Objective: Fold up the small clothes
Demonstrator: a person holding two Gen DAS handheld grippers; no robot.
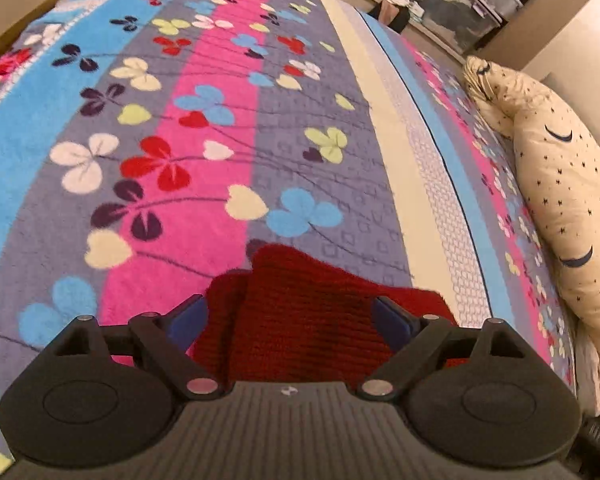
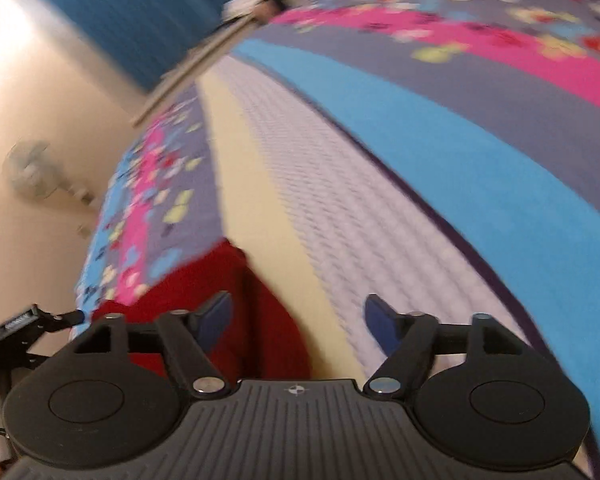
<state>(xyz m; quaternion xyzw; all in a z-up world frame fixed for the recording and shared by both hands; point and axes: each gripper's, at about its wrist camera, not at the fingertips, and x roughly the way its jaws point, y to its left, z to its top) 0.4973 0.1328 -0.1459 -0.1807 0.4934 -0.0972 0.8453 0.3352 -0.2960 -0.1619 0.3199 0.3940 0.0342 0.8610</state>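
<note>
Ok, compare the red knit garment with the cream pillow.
The red knit garment is plain, ribbed and lies low on the floral blanket; the cream pillow is plump, printed with dark stars and crescents, and lies at the blanket's edge. Both are soft and rest on the bed.

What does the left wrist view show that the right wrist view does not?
Only the left wrist view shows the cream pillow with moons and stars, and the storage bins. Only the right wrist view shows a blurred fan by the wall. Both show the red knitted garment on the flowered blanket, and open tongs: left tongs, right tongs.
</note>
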